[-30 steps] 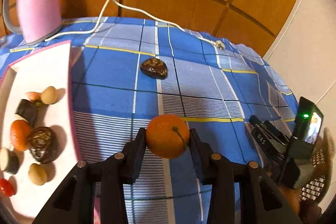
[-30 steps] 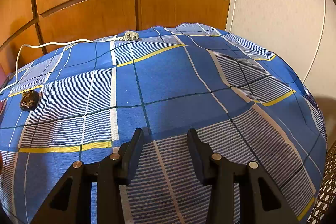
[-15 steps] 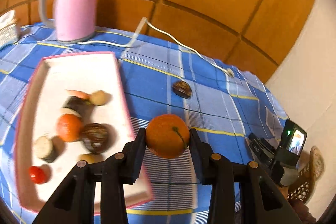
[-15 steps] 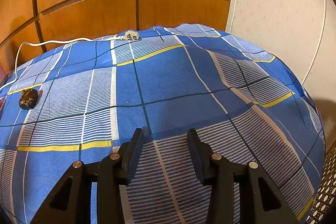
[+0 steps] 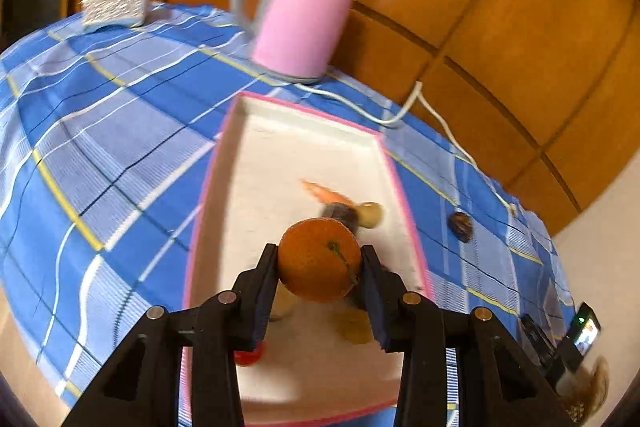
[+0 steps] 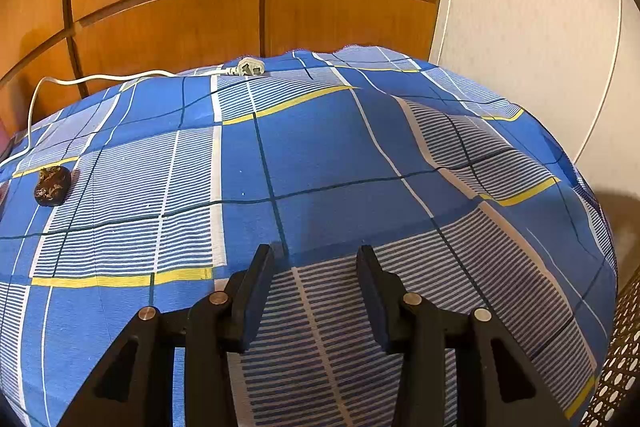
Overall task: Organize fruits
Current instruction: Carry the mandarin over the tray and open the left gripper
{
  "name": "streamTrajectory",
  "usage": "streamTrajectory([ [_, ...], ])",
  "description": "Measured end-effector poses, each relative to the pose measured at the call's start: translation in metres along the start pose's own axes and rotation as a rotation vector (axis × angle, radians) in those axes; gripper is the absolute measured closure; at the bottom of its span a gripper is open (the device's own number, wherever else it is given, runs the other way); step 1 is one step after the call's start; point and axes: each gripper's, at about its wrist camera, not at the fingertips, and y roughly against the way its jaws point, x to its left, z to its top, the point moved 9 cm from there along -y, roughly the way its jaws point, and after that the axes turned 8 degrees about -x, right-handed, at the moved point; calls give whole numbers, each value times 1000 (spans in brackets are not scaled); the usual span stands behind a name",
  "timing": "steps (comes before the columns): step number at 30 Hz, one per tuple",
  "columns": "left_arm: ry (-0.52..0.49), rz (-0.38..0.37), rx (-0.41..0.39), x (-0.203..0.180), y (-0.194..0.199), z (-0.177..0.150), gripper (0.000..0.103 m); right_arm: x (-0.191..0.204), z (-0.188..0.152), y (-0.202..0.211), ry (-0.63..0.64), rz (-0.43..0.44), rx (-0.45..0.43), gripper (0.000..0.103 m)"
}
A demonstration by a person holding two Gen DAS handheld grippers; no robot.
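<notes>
My left gripper (image 5: 320, 261) jaws clamping round orange tangerine (image 5: 319, 260), hanging over white pink-rimmed tray (image 5: 288, 147) holding blurred pieces, possibly other fruit. My right gripper (image 6: 315, 269) jaws standing apart, gripping nothing, over blue checked tabletop cloth (image 6: 320, 155); dark wrinkled fruit (image 6: 52, 185) lying far left.

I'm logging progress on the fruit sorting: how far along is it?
Mostly done. Several pieces already lie in the pink-rimmed tray. In hand: the left gripper holds an orange above the tray, not yet released. Left: one dark fruit on the tablecloth; the right gripper is open and empty.
</notes>
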Motion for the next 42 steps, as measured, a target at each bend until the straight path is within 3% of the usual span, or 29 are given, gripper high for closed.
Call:
streamTrajectory([
  [10, 4, 22, 6, 10, -6, -2, 63, 0, 0, 0, 0, 0, 0, 60],
  [15, -8, 44, -4, 13, -15, 13, 62, 0, 0, -1, 2, -2, 0, 60],
  [23, -62, 83, -9, 16, -44, 32, 62, -1, 0, -1, 6, -3, -1, 60],
  [27, -78, 122, 27, 23, -65, 28, 62, -1, 0, -1, 10, -6, -1, 60],
  [29, -87, 130, 32, 24, -69, 26, 60, -1, 0, -1, 12, -6, -1, 60],
  [31, -97, 132, 26, 23, -68, 24, 44, -1, 0, -1, 12, -6, -1, 60],
  [32, -99, 132, 15, 21, -66, 25, 41, -1, 0, -1, 13, -7, -1, 60],
  [36, -108, 141, -15, 17, -57, 25, 40, -1, 0, -1, 20, -12, -2, 60],
  [42, -89, 223, -61, 27, -28, 14, 37, -1, -1, -1, 20, -12, -2, 60],
])
